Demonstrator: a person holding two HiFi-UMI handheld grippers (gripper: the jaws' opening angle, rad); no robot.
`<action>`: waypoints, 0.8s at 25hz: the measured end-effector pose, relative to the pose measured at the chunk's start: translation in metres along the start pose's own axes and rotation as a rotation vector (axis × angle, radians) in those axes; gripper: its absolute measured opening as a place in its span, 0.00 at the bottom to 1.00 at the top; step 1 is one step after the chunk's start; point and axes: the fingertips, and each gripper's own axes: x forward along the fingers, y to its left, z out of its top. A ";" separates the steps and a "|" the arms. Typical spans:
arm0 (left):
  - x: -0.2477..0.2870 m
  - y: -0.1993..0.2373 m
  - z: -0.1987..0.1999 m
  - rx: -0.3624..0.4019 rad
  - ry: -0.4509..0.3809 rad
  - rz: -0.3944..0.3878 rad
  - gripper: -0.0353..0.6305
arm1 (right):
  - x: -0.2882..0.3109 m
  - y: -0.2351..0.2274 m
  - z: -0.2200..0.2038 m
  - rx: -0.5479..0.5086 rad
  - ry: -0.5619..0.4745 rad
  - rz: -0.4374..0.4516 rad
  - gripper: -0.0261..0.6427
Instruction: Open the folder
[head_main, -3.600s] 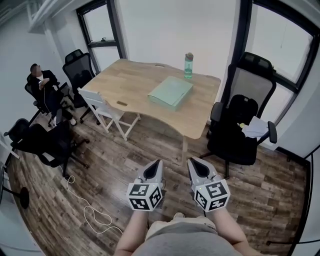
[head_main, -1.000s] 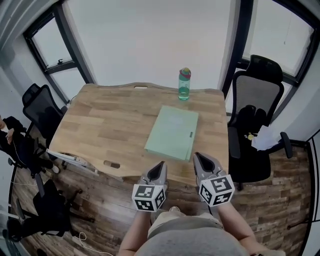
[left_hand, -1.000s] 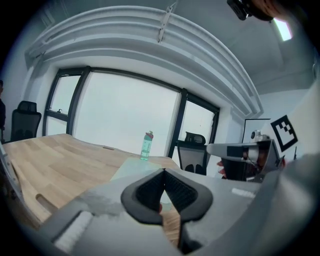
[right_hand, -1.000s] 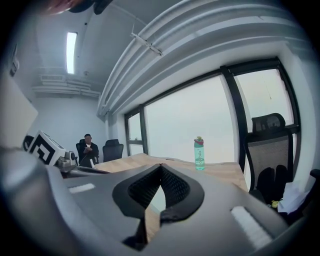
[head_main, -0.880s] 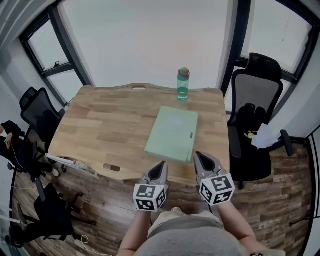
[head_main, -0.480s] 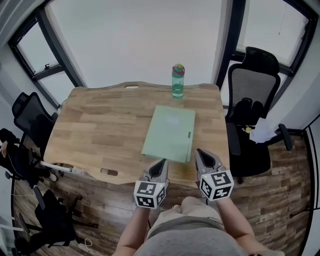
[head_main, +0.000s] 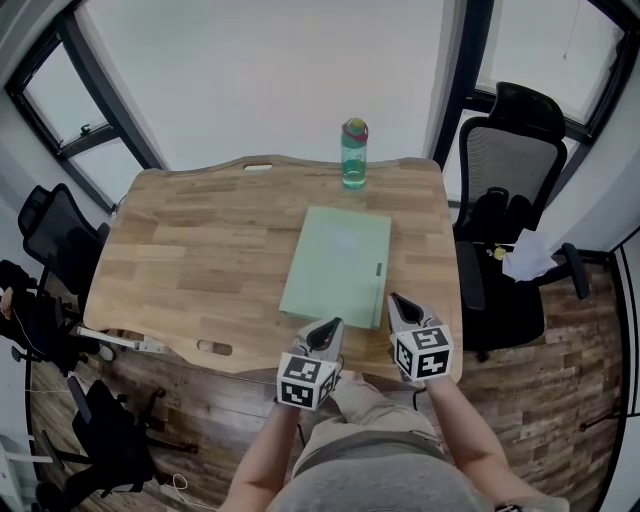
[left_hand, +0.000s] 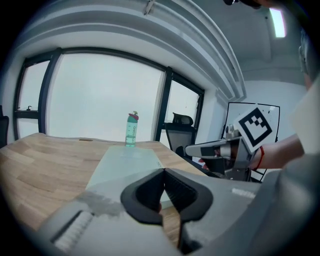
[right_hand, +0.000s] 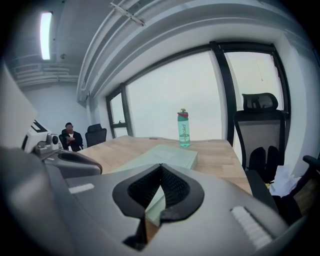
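Folder (head_main: 336, 264) lies closed and flat on the wooden table (head_main: 190, 260), toward its right side, with a green bottle (head_main: 354, 153) standing beyond its far edge. Left gripper (head_main: 333, 324) and right gripper (head_main: 394, 298) hover by its near edge — both with jaws pressed together, empty.

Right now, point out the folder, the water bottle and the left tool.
folder (head_main: 335, 265), head view, middle of its green cover
water bottle (head_main: 354, 162), head view, its clear body
left tool (head_main: 330, 326), head view, at its closed tips
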 end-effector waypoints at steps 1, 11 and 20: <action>0.005 0.000 -0.004 0.007 0.012 -0.016 0.06 | 0.007 -0.003 -0.006 0.004 0.018 -0.001 0.04; 0.040 0.001 -0.035 0.092 0.123 -0.139 0.16 | 0.061 -0.021 -0.054 0.017 0.171 -0.002 0.04; 0.055 -0.002 -0.070 0.284 0.259 -0.181 0.31 | 0.081 -0.032 -0.074 0.027 0.238 -0.018 0.04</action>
